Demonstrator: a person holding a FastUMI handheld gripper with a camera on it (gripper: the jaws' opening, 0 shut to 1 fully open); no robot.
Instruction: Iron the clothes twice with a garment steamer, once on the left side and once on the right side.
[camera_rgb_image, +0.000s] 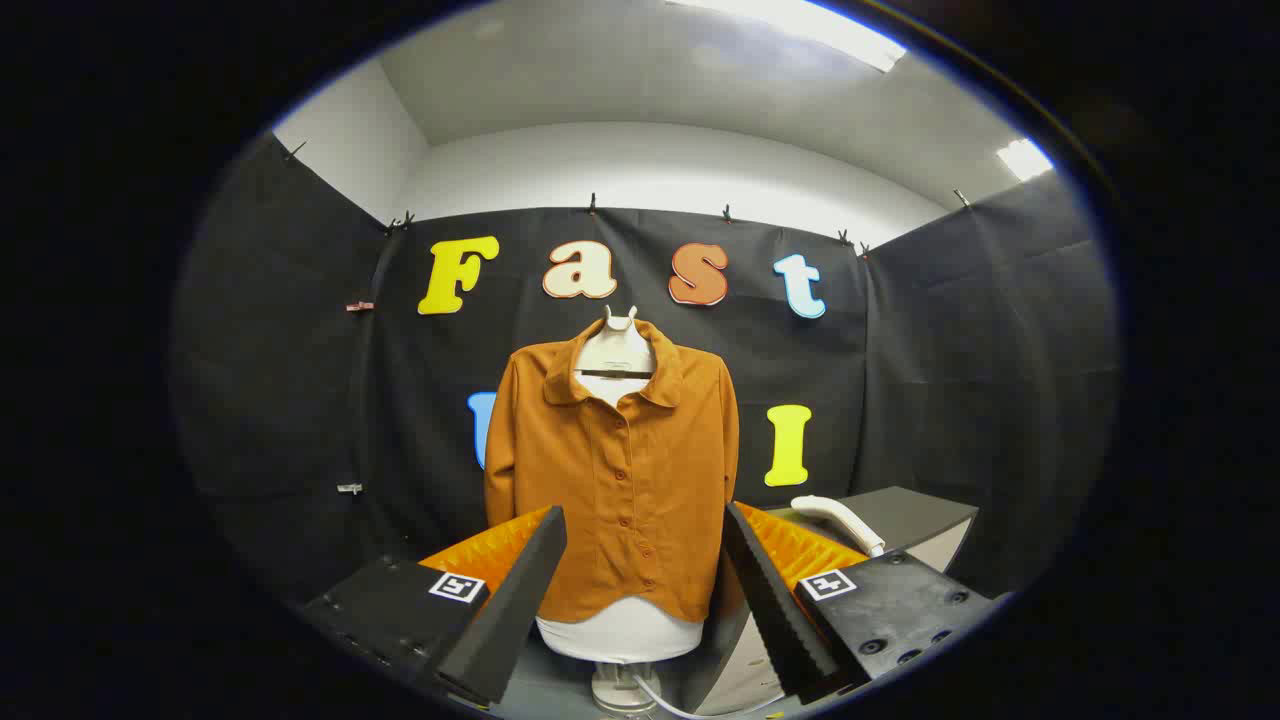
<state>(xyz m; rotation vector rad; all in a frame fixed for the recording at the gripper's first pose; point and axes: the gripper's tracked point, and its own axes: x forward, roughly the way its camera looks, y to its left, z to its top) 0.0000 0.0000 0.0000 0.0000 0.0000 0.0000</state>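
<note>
A rust-orange buttoned shirt (615, 480) hangs upright on a white mannequin form (615, 345) straight ahead, beyond my fingers. My gripper (640, 555) is open, its two fingers spread wide with the shirt's lower half seen between them and nothing held. A white garment steamer (838, 520) lies on a dark-topped stand, to the right of the shirt and just past the right finger. Part of its body is hidden behind that finger.
The dark-topped stand (915, 515) with a pale side sits at the right. The mannequin's white base and pole (620, 685) stand below the shirt, with a white cord (670, 705) trailing from there to the right. Black cloth walls close the booth on three sides.
</note>
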